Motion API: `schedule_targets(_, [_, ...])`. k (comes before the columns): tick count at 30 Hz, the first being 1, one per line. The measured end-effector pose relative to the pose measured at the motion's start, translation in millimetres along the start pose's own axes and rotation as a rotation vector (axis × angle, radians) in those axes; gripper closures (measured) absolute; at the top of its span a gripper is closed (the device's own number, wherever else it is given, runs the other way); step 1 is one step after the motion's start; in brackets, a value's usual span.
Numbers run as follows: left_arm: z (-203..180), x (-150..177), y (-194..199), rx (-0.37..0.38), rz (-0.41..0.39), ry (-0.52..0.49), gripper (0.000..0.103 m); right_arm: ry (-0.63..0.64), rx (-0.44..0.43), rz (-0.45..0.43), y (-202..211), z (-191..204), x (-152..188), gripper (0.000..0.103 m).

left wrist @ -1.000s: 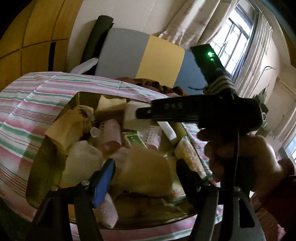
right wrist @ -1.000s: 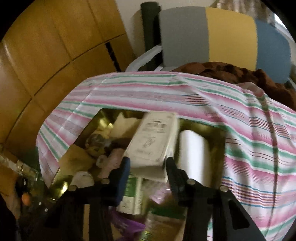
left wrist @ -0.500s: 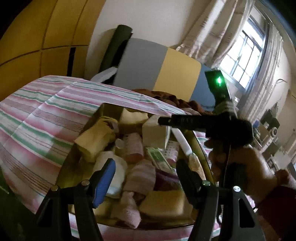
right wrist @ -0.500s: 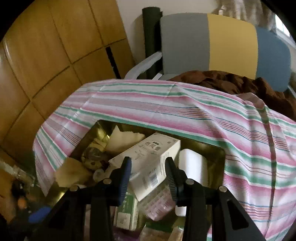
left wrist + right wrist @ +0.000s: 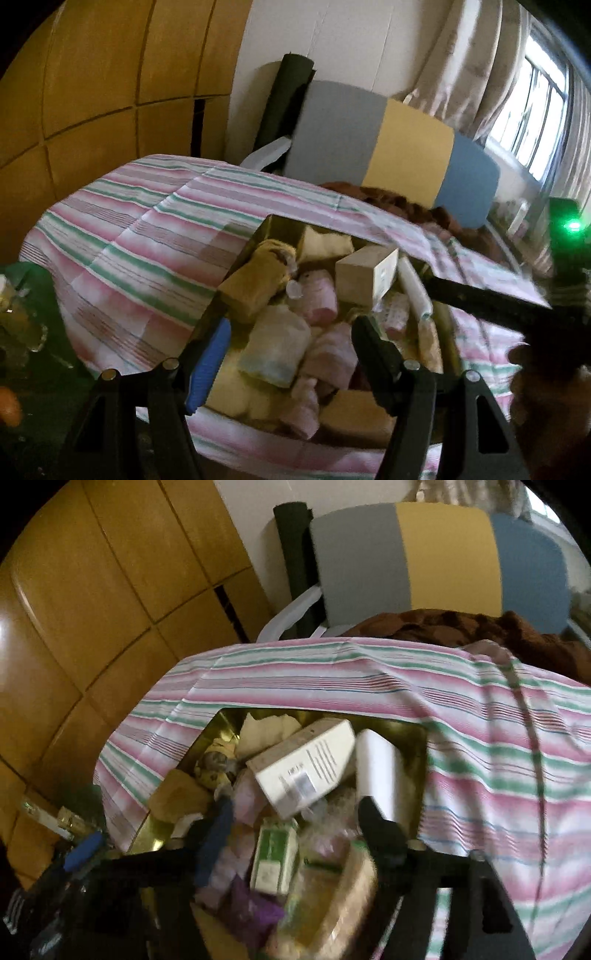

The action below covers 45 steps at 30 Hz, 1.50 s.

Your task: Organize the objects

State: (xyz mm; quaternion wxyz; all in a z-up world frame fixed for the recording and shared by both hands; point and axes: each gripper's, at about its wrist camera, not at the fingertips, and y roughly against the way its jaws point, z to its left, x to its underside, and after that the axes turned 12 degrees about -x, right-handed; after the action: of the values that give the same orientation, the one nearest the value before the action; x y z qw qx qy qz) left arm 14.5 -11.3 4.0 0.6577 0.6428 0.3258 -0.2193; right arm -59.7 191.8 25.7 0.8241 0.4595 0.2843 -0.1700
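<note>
both spread wide, empty: left gripper (image 5: 291,354), right gripper (image 5: 295,834). white box (image 5: 306,766) tilted atop clutter in gold tray (image 5: 218,725) on striped table. green carton (image 5: 275,856) only in right view.

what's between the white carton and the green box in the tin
In the right wrist view, a crinkly clear plastic packet fills the gap between the white carton and the green box; its contents are too blurred to tell.
</note>
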Motion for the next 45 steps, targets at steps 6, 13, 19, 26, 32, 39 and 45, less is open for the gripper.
schedule_targets(6, [-0.8,3.3,-1.3,-0.088,0.057,-0.025,0.034,0.008,0.078,0.035,10.7,16.3,24.9,0.015])
schedule_targets(13, [9.1,5.6,4.3,-0.141,0.065,-0.020,0.034,0.007,0.172,-0.004,27.2,34.4,36.2,0.000])
schedule_targets(19, [12.6,2.7,7.2,-0.171,0.080,-0.021,0.034,0.019,0.264,0.009,28.1,43.8,40.9,0.000])
schedule_targets(26, [14.1,0.9,9.7,-0.170,0.091,-0.018,0.034,0.020,0.296,-0.004,31.8,50.5,44.7,0.000])
schedule_targets(32, [8.7,2.7,9.7,-0.221,0.107,-0.056,0.034,0.022,0.294,-0.002,29.3,56.1,47.1,0.000])
schedule_targets(39, [3.9,5.3,13.5,-0.265,0.097,-0.090,0.034,0.023,0.326,-0.009,28.4,56.3,48.3,0.000])
schedule_targets(45, [-1.8,7.2,16.0,-0.254,0.100,-0.112,0.034,0.003,0.325,-0.018,30.7,52.8,49.4,0.000])
